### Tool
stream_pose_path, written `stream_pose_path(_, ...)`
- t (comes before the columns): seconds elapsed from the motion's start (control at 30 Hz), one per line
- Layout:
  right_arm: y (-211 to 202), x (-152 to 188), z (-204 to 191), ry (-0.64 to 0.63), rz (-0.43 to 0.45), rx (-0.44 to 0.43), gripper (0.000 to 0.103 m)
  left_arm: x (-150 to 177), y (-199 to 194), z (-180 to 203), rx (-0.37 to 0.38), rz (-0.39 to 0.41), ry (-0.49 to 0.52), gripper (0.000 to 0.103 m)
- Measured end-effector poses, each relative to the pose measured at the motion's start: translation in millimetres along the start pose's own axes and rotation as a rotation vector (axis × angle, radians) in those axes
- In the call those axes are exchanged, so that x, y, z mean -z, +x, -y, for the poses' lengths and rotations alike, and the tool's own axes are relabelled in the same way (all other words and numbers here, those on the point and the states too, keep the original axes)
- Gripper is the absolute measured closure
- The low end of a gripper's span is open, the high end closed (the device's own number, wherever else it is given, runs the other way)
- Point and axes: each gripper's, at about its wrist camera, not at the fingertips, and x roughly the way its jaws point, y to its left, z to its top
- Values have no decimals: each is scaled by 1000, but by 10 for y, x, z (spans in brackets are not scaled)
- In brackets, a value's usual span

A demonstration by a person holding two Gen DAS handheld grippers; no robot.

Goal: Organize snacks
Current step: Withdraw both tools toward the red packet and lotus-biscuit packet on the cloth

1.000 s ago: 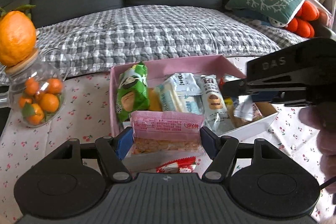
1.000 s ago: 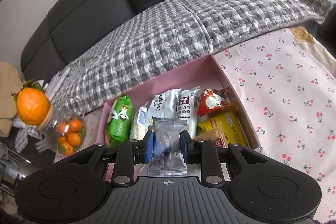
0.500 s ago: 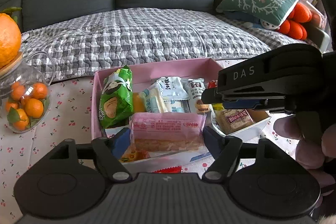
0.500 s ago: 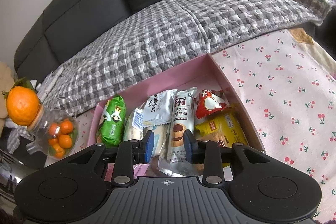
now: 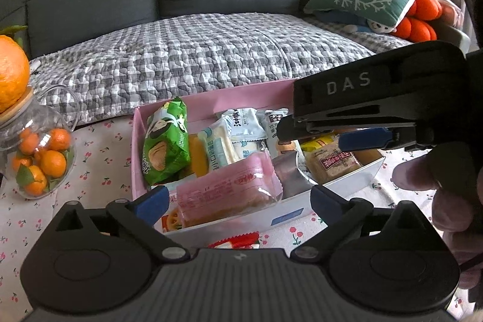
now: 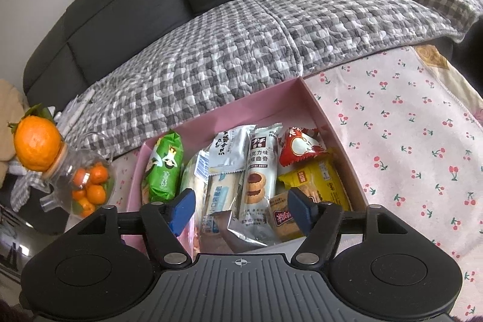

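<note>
A pink-lined box (image 5: 211, 98) on the cherry-print tablecloth holds several snack packets. A pink packet (image 5: 226, 189) lies tilted at the box's near edge, between the wide-apart fingers of my left gripper (image 5: 238, 199). Those jaws are opening and the pads are clear of the packet. My right gripper (image 6: 240, 210) hovers over the box's near right part, its jaws opening. A silver packet (image 6: 241, 234) lies loose in the box below it, touching neither pad. A green packet (image 6: 164, 168), a cookie packet (image 6: 259, 171), a red one (image 6: 299, 146) and a yellow one (image 6: 320, 180) fill the box.
A glass jar of small oranges (image 5: 39, 159) with a big orange (image 5: 10, 74) on its lid stands left of the box. A red-and-white packet (image 5: 238, 242) lies on the cloth before the box. Behind is a sofa with a checked quilt (image 5: 196, 56). Tablecloth (image 6: 407, 140) stretches right.
The right gripper has let go of the silver packet, which now lies in the box. The left gripper's jaws have spread off the pink packet, now resting tilted in the box.
</note>
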Motion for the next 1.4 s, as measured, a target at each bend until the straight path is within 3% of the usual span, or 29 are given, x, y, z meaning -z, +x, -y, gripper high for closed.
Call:
stream_pose_path(0.37,-145,107,-77,-79,-56,13,28,81,-133,-34,-46,-31,7,1)
stream_pose_path(0.47,-199,148,-93,-105,-64,21,17,110,-181,-65,-50,-37,2,1)
stream_pose_path(0.97,-357,380,-137,-233,-152,73,16,379,-319,-301,-59,-131,57,1)
stream_pose_path(1.17,-348,478,-143,-276,-181,96,16,503,-304,-385,2,-155,121,1)
stream_pose_path(1.4,-261,554,-205,-300,-212,93,16,625,-210,-407,104,-190,198,14)
